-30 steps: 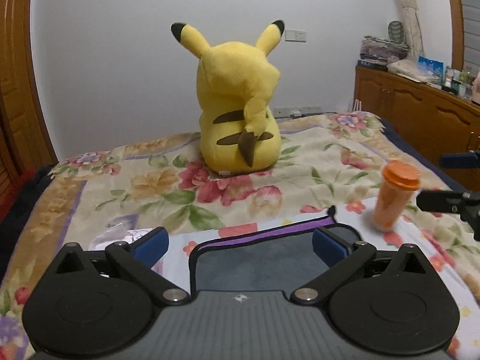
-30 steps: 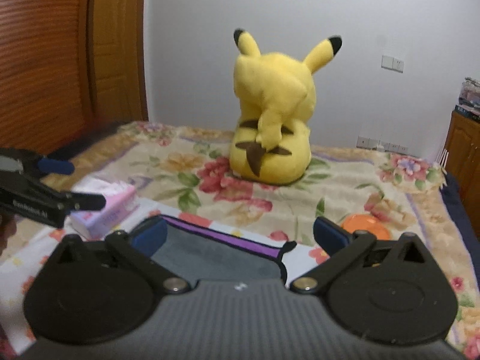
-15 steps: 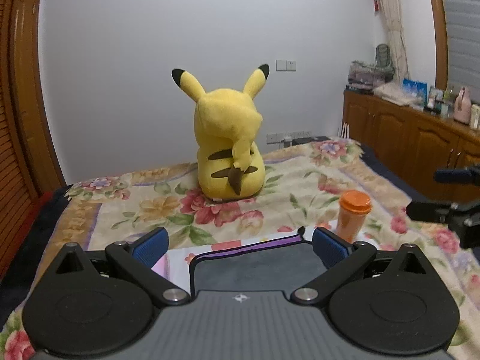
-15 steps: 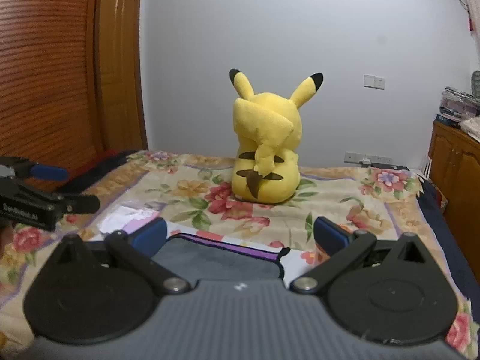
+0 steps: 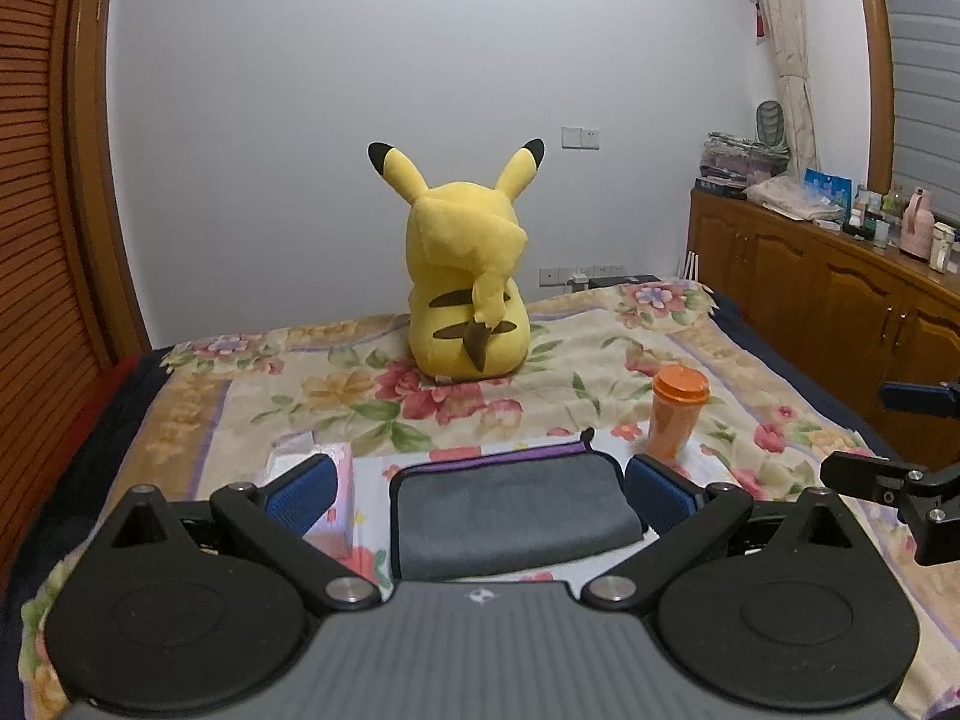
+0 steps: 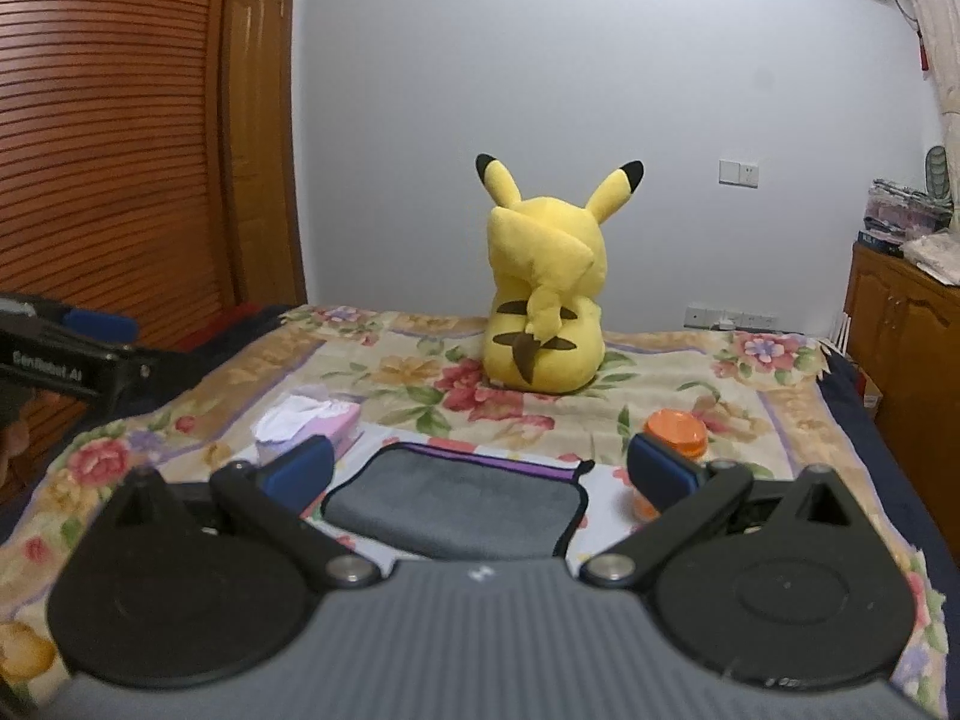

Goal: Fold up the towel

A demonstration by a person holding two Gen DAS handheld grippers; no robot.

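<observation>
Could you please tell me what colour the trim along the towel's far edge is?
Purple, on a grey towel; clearest in the left wrist view.

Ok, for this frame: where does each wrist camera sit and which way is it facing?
Left wrist: on the left gripper, above the bed's near end, facing the far wall; own open fingers frame the grey towel; the right gripper shows at the right edge.
Right wrist: on the right gripper, same heading; open fingers over the towel; the left gripper shows at the left edge.
Shared: towel, Pikachu plush, orange cup, tissue box.
</observation>
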